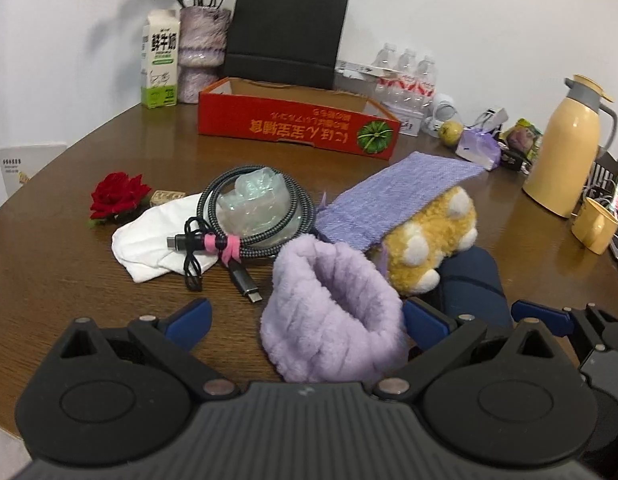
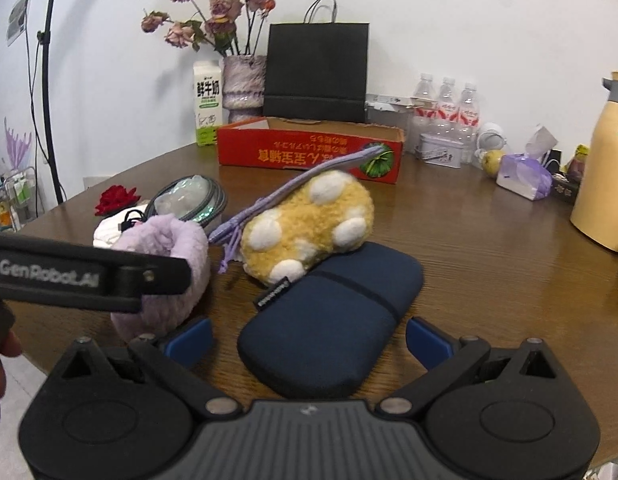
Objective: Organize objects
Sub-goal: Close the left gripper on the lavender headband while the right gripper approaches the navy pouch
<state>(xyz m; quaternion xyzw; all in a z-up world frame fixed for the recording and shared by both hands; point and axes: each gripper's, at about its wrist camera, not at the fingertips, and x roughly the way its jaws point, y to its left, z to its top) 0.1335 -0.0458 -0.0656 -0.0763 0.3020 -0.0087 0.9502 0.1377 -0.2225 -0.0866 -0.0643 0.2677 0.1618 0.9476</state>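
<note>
My left gripper (image 1: pixel 305 322) is open, its blue fingertips on either side of a fluffy lilac headband (image 1: pixel 333 316) on the brown table (image 1: pixel 69 280). My right gripper (image 2: pixel 309 340) is open around the near end of a navy soft case (image 2: pixel 329 324). A yellow plush with white spots (image 2: pixel 309 224) rests on the case's far end, under a purple knitted cloth (image 1: pixel 393 196). Left of them lie a coiled braided cable (image 1: pixel 245 224), a clear plastic piece (image 1: pixel 257 196), a white cloth (image 1: pixel 149 240) and a red rose (image 1: pixel 117 196). An open red cardboard box (image 1: pixel 297 124) stands behind.
Behind the box stand a milk carton (image 1: pixel 159 60), a vase of dried flowers (image 1: pixel 199 52), a black paper bag (image 1: pixel 285 28) and water bottles (image 1: pixel 405 76). A yellow thermos (image 1: pixel 569 144) and yellow cup (image 1: pixel 593 224) stand right. The table edge is close below both grippers.
</note>
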